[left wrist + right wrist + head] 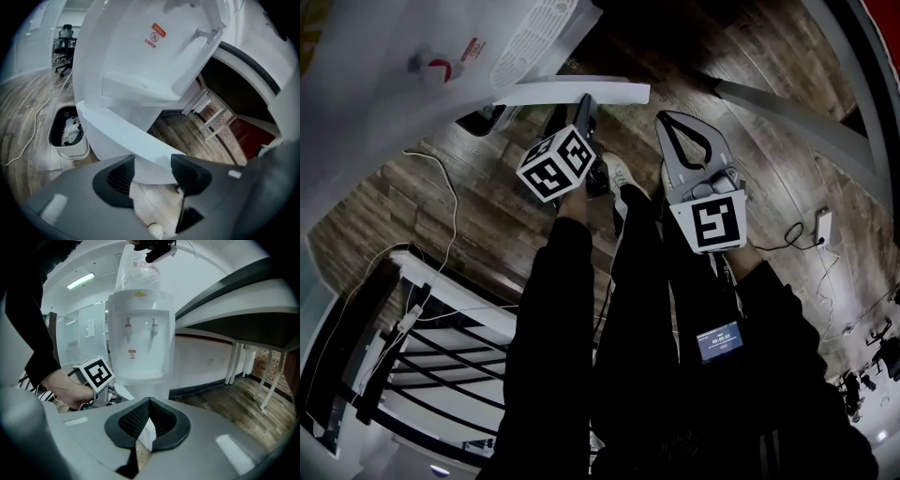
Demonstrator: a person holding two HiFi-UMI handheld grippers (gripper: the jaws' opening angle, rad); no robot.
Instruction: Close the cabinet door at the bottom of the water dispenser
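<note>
Cabinet door (572,92) is seen swung open at the bottom of the water dispenser (140,333), projecting to the right from the white body at the far left of the head view. The dispenser is set on a wooden floor (469,197), and a clear bottle (138,273) is carried on its top. A table (243,296) with white legs is placed to the right of the dispenser, well apart from it. A white-framed rack (441,347) with dark bars is seen at the near left. A waste bin (68,133) with crumpled paper inside is stood on the floor just beside the dispenser's left side, and a white cable (450,187) is trailed across the boards near it.

The left tool (153,165) is held up to the near face of the door with its jaws spread wide. The door's lower edge is framed in the gap between them, and neither pad is seen pressed on it. The right tool (149,401) is held to the right, apart from the door, with its jaws closed together and nothing gripped.
</note>
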